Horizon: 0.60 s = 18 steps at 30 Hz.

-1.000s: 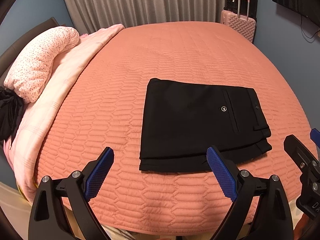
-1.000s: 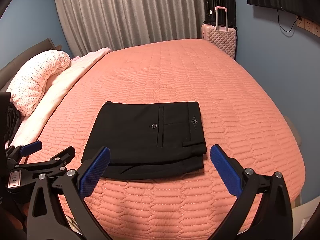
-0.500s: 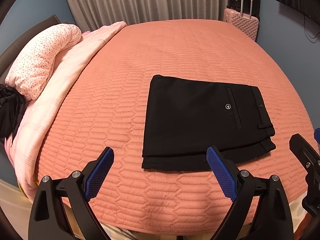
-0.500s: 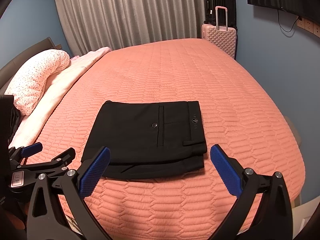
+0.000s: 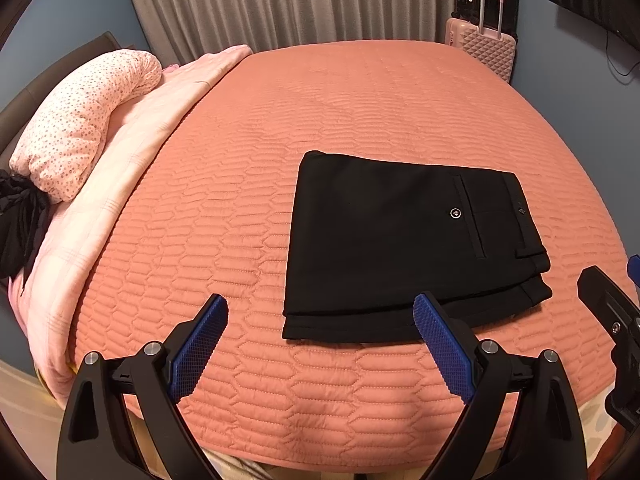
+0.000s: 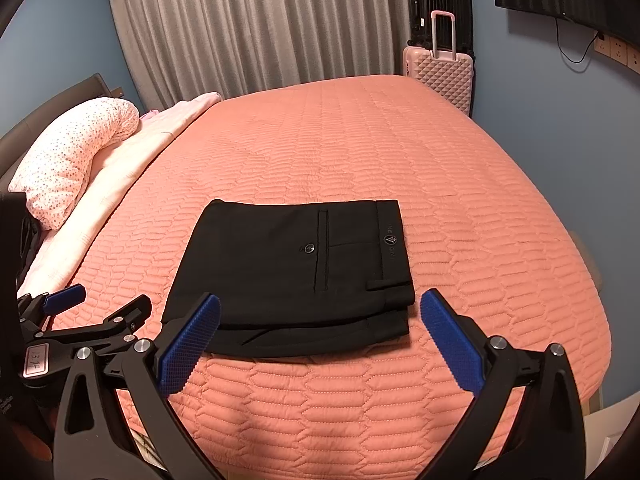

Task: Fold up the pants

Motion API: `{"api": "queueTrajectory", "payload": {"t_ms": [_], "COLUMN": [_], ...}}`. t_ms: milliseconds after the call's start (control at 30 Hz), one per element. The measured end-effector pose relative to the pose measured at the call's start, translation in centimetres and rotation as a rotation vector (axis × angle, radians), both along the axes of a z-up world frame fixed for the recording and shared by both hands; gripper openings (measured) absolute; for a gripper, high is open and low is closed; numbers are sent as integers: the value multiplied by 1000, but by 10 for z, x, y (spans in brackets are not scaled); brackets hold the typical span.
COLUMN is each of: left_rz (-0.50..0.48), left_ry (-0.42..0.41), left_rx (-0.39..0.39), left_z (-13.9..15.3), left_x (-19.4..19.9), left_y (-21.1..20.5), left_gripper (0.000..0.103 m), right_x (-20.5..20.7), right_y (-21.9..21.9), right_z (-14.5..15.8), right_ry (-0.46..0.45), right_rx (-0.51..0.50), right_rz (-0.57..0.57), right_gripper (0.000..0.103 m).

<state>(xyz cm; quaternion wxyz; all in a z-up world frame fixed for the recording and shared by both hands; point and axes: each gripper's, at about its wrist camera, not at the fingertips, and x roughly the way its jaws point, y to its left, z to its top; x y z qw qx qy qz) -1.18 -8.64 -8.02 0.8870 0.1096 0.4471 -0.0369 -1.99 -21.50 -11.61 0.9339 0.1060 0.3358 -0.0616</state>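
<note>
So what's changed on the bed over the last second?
Very little. The left gripper has shifted slightly, so the folded pants sit a bit lower in its view. Nothing was gripped or released; both grippers, including the right gripper, are open, pants unmoved on the bedspread.

Even, soft indoor light, sharp focus, faint shadows, strong fisheye bending and dark corners.

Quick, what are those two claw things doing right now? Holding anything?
Left gripper: open, holding nothing.
Right gripper: open, holding nothing; the folded black pants lie untouched on the bed.
</note>
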Motion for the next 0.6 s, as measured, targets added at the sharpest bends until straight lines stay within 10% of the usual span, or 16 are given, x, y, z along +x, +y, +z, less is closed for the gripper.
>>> {"api": "queueTrajectory", "payload": {"t_ms": [600], "left_rz": [-19], "left_ry": [37], "left_rx": [-5], "left_z": [-8], "left_x": [3], "left_y": [-4], "left_gripper": [90], "right_x": [2], "right_y": [0], "right_z": [-3], "right_ry": [7], "right_rx": [0], "right_rz": [-7], "right_gripper": [98]}}
